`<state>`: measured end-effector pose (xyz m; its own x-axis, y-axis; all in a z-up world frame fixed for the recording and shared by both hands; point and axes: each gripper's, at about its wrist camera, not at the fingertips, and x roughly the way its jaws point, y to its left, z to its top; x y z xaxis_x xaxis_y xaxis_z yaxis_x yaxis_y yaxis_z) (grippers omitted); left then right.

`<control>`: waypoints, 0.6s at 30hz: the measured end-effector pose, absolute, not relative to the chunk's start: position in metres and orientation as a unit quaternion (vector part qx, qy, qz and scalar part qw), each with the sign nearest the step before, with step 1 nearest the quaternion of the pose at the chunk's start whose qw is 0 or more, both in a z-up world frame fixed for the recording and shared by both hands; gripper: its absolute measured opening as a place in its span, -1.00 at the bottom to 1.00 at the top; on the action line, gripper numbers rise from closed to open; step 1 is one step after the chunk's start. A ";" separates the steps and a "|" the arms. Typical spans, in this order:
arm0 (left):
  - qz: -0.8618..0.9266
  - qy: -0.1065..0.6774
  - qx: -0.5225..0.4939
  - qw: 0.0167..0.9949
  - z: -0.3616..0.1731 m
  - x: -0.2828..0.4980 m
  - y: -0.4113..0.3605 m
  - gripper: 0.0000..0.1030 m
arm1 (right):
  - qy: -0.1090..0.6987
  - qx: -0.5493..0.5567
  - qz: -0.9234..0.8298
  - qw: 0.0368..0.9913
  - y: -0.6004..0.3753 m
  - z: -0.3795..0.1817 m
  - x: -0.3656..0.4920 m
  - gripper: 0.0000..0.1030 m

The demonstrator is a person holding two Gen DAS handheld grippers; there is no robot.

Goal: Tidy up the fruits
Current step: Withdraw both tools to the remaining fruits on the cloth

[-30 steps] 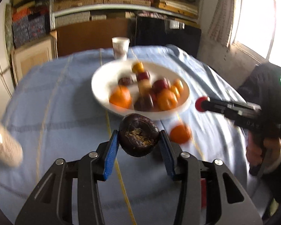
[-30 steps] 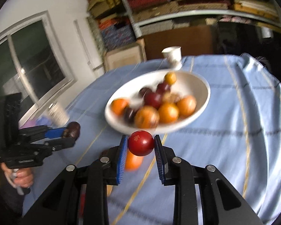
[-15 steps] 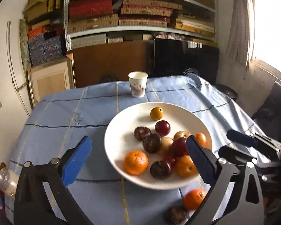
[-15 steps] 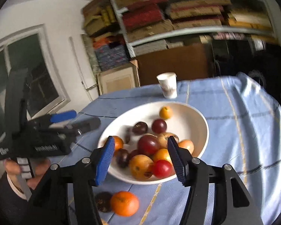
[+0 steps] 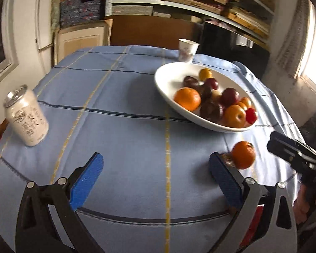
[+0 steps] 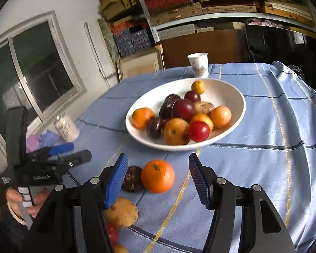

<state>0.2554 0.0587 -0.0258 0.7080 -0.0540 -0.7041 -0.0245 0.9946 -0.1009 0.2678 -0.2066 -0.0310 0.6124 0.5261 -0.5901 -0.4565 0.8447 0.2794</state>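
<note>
Right wrist view: right gripper (image 6: 158, 181), half open and empty, frames the orange (image 6: 157, 175) lying loose near the bowl (image 6: 231, 97). Centre it, then close gently. Left gripper (image 5: 155, 179) gapes wide, empty.

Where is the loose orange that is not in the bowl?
In the right wrist view the loose orange lies on the blue tablecloth in front of the white bowl, beside a dark fruit on its left.
</note>
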 end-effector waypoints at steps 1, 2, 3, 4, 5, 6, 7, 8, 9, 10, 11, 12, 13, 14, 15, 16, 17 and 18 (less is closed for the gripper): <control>-0.003 0.380 -0.048 0.924 -0.025 0.255 0.059 0.91 | 0.348 0.041 0.270 0.897 -0.204 -0.033 0.268 0.18; 0.003 0.378 -0.043 0.925 -0.024 0.254 0.058 0.91 | 0.353 0.033 0.265 0.897 -0.201 -0.036 0.268 0.19; 0.006 0.377 -0.039 0.925 -0.024 0.253 0.056 0.91 | 0.358 0.028 0.262 0.896 -0.199 -0.038 0.268 0.19; 0.009 0.378 -0.034 0.925 -0.024 0.252 0.055 0.91 | 0.362 0.027 0.262 0.894 -0.198 -0.041 0.269 0.19; 0.010 0.379 -0.030 0.925 -0.024 0.252 0.054 0.91 | 0.369 0.027 0.262 0.891 -0.197 -0.044 0.269 0.19; 0.007 0.381 -0.029 0.924 -0.024 0.251 0.054 0.91 | 0.375 0.029 0.263 0.889 -0.197 -0.047 0.270 0.18; 0.005 0.382 -0.028 0.924 -0.024 0.251 0.055 0.91 | 0.378 0.030 0.265 0.886 -0.197 -0.049 0.270 0.15; 0.005 0.383 -0.028 0.923 -0.024 0.251 0.054 0.91 | 0.382 0.032 0.267 0.884 -0.197 -0.051 0.271 0.13; 0.004 0.383 -0.028 0.923 -0.024 0.250 0.054 0.91 | 0.384 0.033 0.267 0.883 -0.198 -0.051 0.272 0.10; 0.003 0.383 -0.028 0.923 -0.024 0.251 0.054 0.91 | 0.386 0.034 0.268 0.882 -0.197 -0.053 0.273 0.08; 0.002 0.383 -0.029 0.923 -0.024 0.250 0.053 0.91 | 0.388 0.036 0.269 0.881 -0.197 -0.053 0.273 0.07; 0.002 0.383 -0.029 0.923 -0.024 0.250 0.053 0.91 | 0.389 0.038 0.270 0.880 -0.198 -0.053 0.274 0.07; 0.001 0.383 -0.029 0.923 -0.024 0.250 0.053 0.91 | 0.390 0.041 0.272 0.879 -0.198 -0.054 0.274 0.07; 0.000 0.384 -0.029 0.923 -0.024 0.250 0.052 0.91 | 0.392 0.043 0.273 0.878 -0.198 -0.054 0.275 0.07; 0.000 0.384 -0.029 0.923 -0.024 0.250 0.052 0.91 | 0.393 0.044 0.275 0.876 -0.198 -0.055 0.275 0.07; 0.000 0.384 -0.029 0.923 -0.024 0.250 0.052 0.91 | 0.395 0.046 0.276 0.875 -0.197 -0.056 0.276 0.07; 0.000 0.385 -0.029 0.923 -0.024 0.250 0.052 0.91 | 0.396 0.049 0.277 0.874 -0.197 -0.056 0.276 0.07; 0.000 0.385 -0.029 0.922 -0.024 0.250 0.052 0.91 | 0.398 0.052 0.278 0.873 -0.198 -0.057 0.276 0.07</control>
